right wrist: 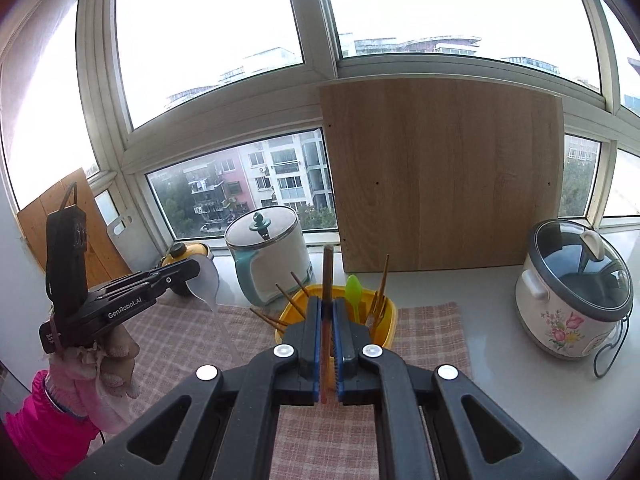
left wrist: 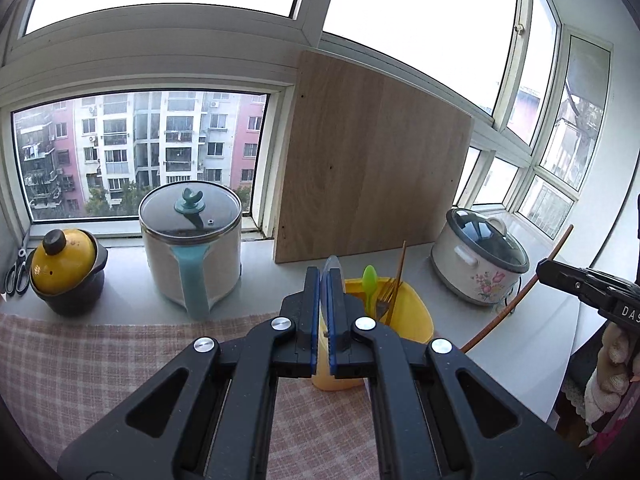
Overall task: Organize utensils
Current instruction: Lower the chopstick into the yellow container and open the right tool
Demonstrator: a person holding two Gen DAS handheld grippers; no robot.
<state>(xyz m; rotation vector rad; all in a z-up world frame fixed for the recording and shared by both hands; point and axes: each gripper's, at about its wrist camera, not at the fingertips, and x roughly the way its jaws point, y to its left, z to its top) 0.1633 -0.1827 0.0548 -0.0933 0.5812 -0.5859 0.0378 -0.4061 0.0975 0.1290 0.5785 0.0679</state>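
Note:
A yellow utensil holder (left wrist: 412, 312) (right wrist: 298, 312) stands on the checked cloth. It holds a green spoon (left wrist: 369, 280) (right wrist: 353, 290), a fork (right wrist: 376, 312) and wooden chopsticks (right wrist: 282, 294). My left gripper (left wrist: 323, 276) is shut on a clear plastic spoon (left wrist: 333, 265), just left of the holder; the spoon also shows in the right wrist view (right wrist: 206, 280). My right gripper (right wrist: 328, 304) is shut on a brown chopstick (right wrist: 328, 276) held upright over the holder; the chopstick also shows in the left wrist view (left wrist: 516, 300).
A white kettle pot with teal handle (left wrist: 192, 248) (right wrist: 272, 256), a yellow-lidded clay pot (left wrist: 66, 268), scissors (left wrist: 18, 272), a floral rice cooker (left wrist: 480, 260) (right wrist: 572, 300) and an upright wooden board (left wrist: 372, 160) (right wrist: 440, 176) stand along the windowsill.

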